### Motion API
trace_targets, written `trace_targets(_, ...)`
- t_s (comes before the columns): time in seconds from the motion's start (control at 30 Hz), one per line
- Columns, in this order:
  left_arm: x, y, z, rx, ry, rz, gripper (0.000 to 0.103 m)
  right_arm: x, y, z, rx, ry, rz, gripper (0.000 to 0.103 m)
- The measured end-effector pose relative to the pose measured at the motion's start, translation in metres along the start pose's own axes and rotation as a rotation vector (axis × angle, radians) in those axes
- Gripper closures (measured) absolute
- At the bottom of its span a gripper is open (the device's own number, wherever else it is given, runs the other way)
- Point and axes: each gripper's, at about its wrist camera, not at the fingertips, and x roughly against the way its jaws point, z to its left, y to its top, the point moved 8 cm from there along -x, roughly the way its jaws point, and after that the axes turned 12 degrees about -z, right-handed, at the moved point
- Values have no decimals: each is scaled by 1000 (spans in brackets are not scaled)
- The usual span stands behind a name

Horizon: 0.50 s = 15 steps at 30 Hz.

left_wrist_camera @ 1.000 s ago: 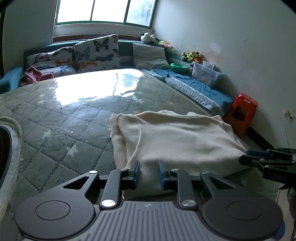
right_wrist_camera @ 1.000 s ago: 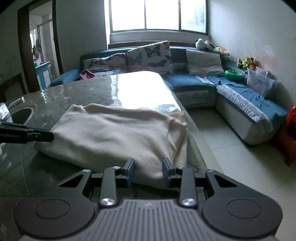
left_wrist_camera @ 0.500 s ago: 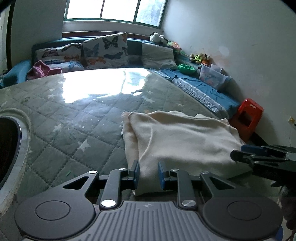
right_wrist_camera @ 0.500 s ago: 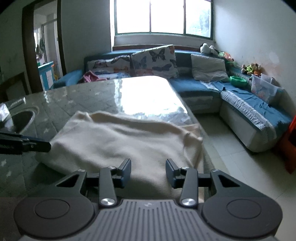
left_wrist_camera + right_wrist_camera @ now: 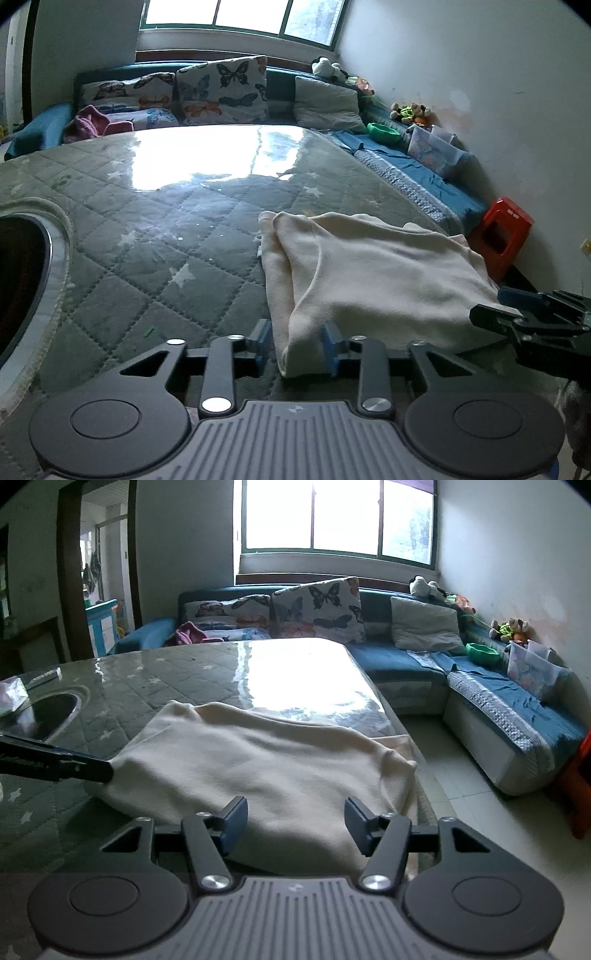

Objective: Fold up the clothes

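Quilted green tabletop point(image 5: 155, 236) carries a folded cream knit garment point(image 5: 369, 269) at its near right corner. Soft, limp, light; best pinched at the corners. Left hand-held gripper point(image 5: 297, 345) and right hand-held gripper point(image 5: 297, 825) have just been opening, cloth loose between the jaws.
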Motion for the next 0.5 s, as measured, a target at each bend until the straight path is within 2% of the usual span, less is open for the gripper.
trace_targets(0.03, 0, 0, 0, -1, 3, 2, 62, 1, 0, 2, 0, 3, -2, 29)
trace_targets(0.13, 1, 0, 0, -5, 12, 7, 56, 6, 2, 7, 6, 11, -11, 26)
trace_targets(0.2, 2, 0, 1, -5, 16, 6, 56, 8, 4, 9, 5, 16, -14, 18)
trace_targets(0.3, 3, 0, 2, -4, 20, 7, 52, 12, 6, 13, 10, 20, -25, 16)
trace_targets(0.5, 8, 1, 0, -15, 18, 0, 45, 21, 9, 23, 24, 26, -55, 1)
